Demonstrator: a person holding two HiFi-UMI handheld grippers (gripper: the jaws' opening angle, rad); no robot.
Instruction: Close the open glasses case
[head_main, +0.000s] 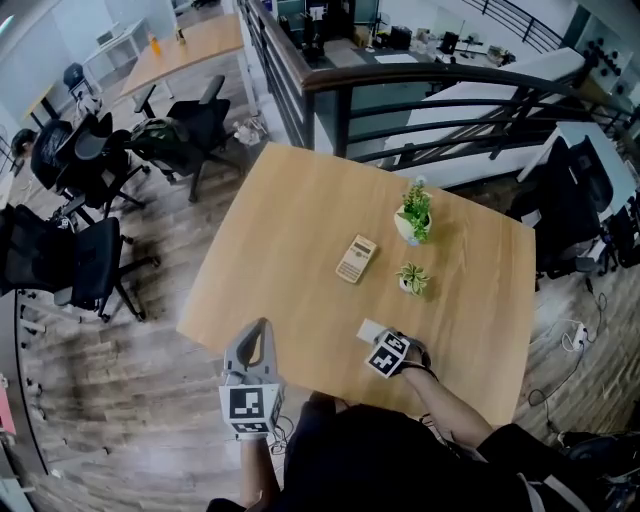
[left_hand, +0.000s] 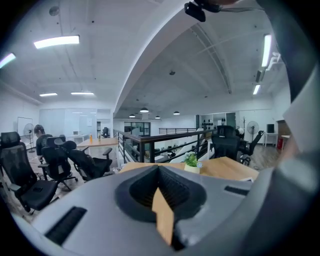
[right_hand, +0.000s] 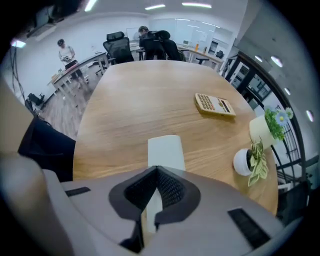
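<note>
Right claw (right_hand: 157, 169): jaws drawn together, tips meeting, aimed steeply down over the near end of the glasses case (right_hand: 165, 149). Nothing visibly pinched; pale case shows through the slot behind the tips, so I read it as pressing or poised, not gripping.

Left claw (head_main: 262, 325): also closed, empty, held roughly level off the table's (head_main: 300, 230) near edge, well apart from the case.

Case: pale flat slab near the table's front edge, just ahead of my right claw. From here it looks low and flat (whether the lid has latched, I cannot tell).

Risks, as I judge them:
- Pushing down with closed tips at one end could tip the far end up or skid the case on the smooth wood, since nothing braces it.
- A skid to the right would carry it toward the small potted plant (right_hand: 251, 161); straight ahead, toward the calculator (right_hand: 215, 105).
- Narrow tips may slip off a rounded lid and leave it ajar.
- Left claw is too far off to catch any of this.
</note>
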